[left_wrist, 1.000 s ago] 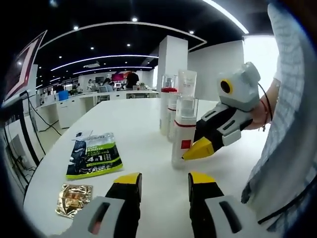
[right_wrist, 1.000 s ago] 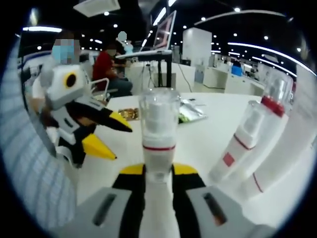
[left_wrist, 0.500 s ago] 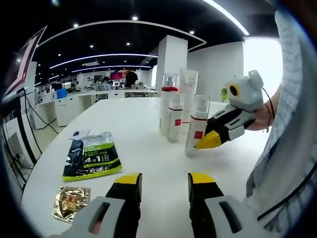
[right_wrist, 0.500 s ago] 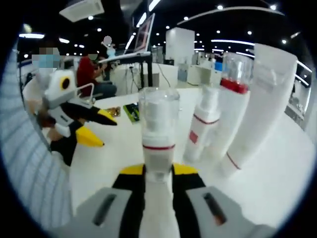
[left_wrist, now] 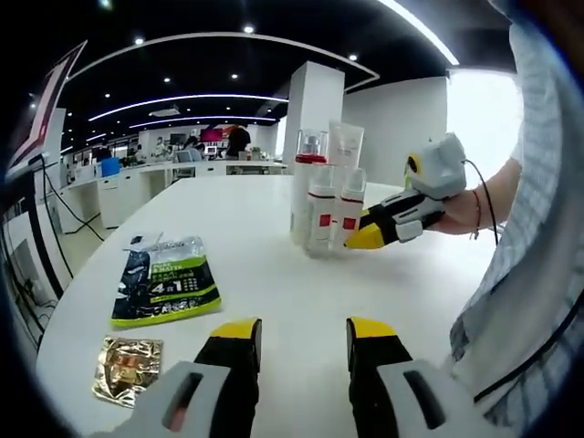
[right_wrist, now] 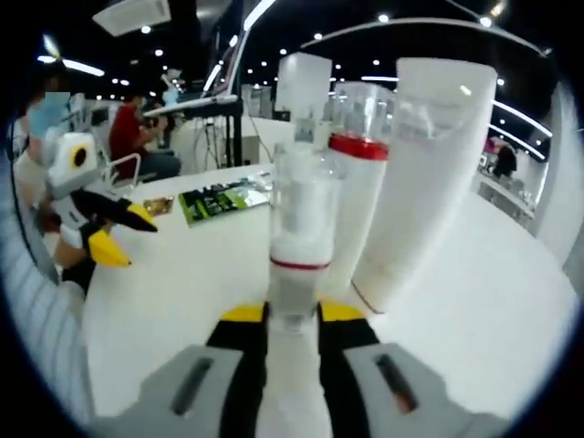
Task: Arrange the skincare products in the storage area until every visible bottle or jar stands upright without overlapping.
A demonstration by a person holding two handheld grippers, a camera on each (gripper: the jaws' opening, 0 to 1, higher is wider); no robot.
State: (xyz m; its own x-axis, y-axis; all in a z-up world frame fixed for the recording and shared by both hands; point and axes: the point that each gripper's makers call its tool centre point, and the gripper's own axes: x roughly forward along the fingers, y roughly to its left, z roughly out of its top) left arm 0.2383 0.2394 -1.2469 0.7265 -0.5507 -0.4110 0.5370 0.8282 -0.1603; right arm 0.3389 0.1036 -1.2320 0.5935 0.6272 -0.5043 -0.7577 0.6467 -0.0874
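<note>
A large white tabletop (left_wrist: 265, 274) fills the middle of an open office, seen from the left gripper view. Near its far side stands a tight cluster of white skincare containers. The biggest is a tall white squeeze tube (right_wrist: 429, 173) standing on its cap. Just beside it is a tall white bottle with a red collar and clear cap (right_wrist: 358, 182), also upright. In front of these, in the left gripper view, a smaller white pump bottle with a red square label (left_wrist: 320, 214) stands upright.

The right gripper (left_wrist: 363, 239), grey and black with yellow-tipped jaws, reaches in from the right with a person's hand (left_wrist: 461, 212) behind it. It is clamped around a slim white bottle with a clear cap and a thin red band (right_wrist: 297, 228), held upright just beside the labelled pump bottle and close against the cluster. Whether its base rests on the table cannot be told.

The left gripper (left_wrist: 301, 339) hangs low over the near edge of the table, its two yellow-tipped jaws parted with nothing between them.

To the left lie a flat green and black sachet pack (left_wrist: 164, 285) and, nearer, a small crinkled gold foil packet (left_wrist: 126, 381), well apart from the bottles
</note>
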